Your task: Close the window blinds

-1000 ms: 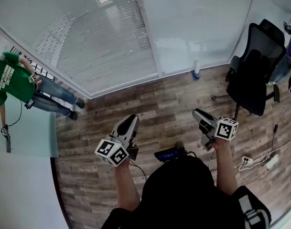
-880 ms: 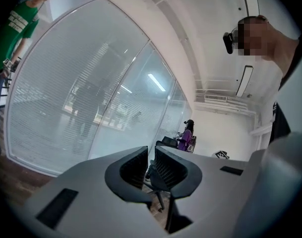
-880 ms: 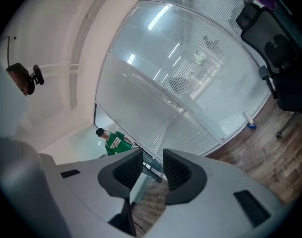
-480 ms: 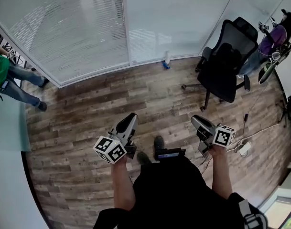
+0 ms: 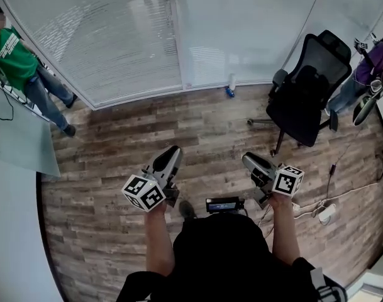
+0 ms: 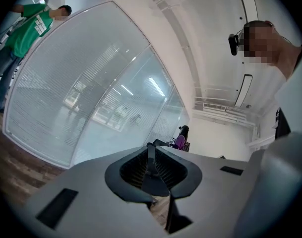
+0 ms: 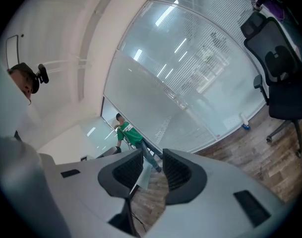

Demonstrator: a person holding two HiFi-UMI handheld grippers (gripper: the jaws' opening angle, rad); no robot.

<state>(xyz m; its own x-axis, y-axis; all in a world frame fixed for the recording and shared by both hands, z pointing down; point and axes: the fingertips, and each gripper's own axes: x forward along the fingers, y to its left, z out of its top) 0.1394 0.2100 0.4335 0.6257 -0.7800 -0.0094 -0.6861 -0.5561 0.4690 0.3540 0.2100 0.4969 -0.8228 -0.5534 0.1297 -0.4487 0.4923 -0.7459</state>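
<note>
Your left gripper [image 5: 170, 158] is clenched on nothing; your right gripper [image 5: 248, 160] is released, empty. Both hang over wood floor [image 5: 116, 168]. The blinds [image 5: 116, 36] line the floor's far edge: step closer and find their control, unseen here.

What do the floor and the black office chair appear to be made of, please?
The floor looks like matte wood-grain planking, perhaps laminate or vinyl: staggered brown-grey boards. The office chair seems to be dull black fabric or mesh; its silvery legs look like metal.
</note>
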